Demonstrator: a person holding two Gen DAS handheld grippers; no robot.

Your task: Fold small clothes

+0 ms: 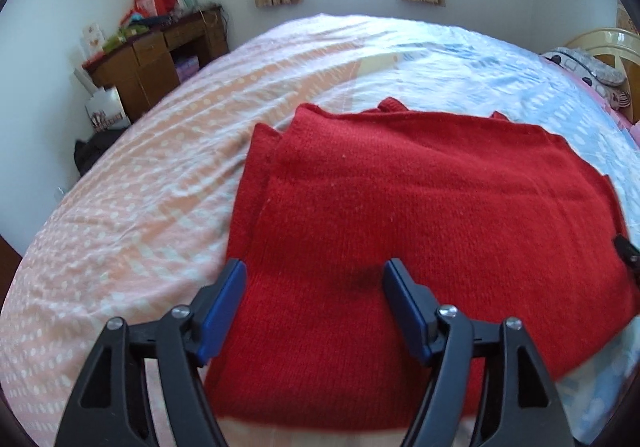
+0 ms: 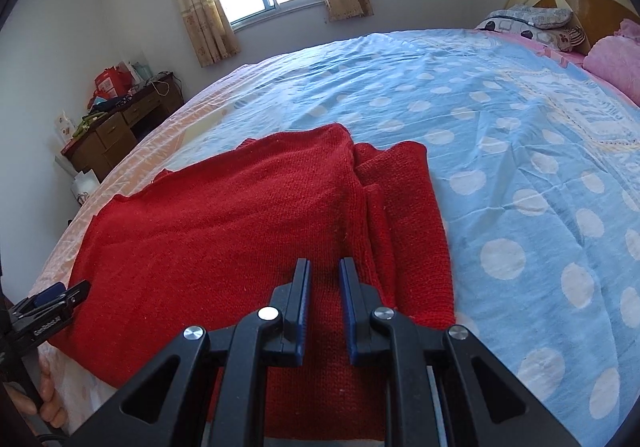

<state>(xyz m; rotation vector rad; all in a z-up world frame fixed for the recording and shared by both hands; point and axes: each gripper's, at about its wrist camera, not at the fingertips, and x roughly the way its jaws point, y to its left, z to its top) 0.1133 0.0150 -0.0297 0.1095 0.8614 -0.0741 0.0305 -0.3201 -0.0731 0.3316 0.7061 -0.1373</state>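
A red knit sweater point(image 1: 400, 187) lies folded on the bed, with a sleeve tucked along its right side point(image 2: 400, 215). My left gripper point(image 1: 315, 267) hangs open over the sweater's near left part, its blue pads point(image 1: 230, 299) wide apart and pressing nothing. It also shows at the sweater's left edge in the right wrist view point(image 2: 60, 299). My right gripper point(image 2: 325, 267) is over the near right part, jaws nearly together with a strip of the red knit point(image 2: 324, 347) filling the narrow gap. Its tip peeks in at the right edge of the left wrist view point(image 1: 626, 251).
The bed sheet is peach with dots on the left point(image 1: 140, 187) and blue with white dots on the right point(image 2: 540, 187). Pillows point(image 2: 532, 23) and a pink blanket point(image 2: 616, 63) lie by the headboard. A cluttered wooden desk point(image 1: 160, 59) stands by the far wall. A person's hand point(image 2: 48, 399) holds the left gripper.
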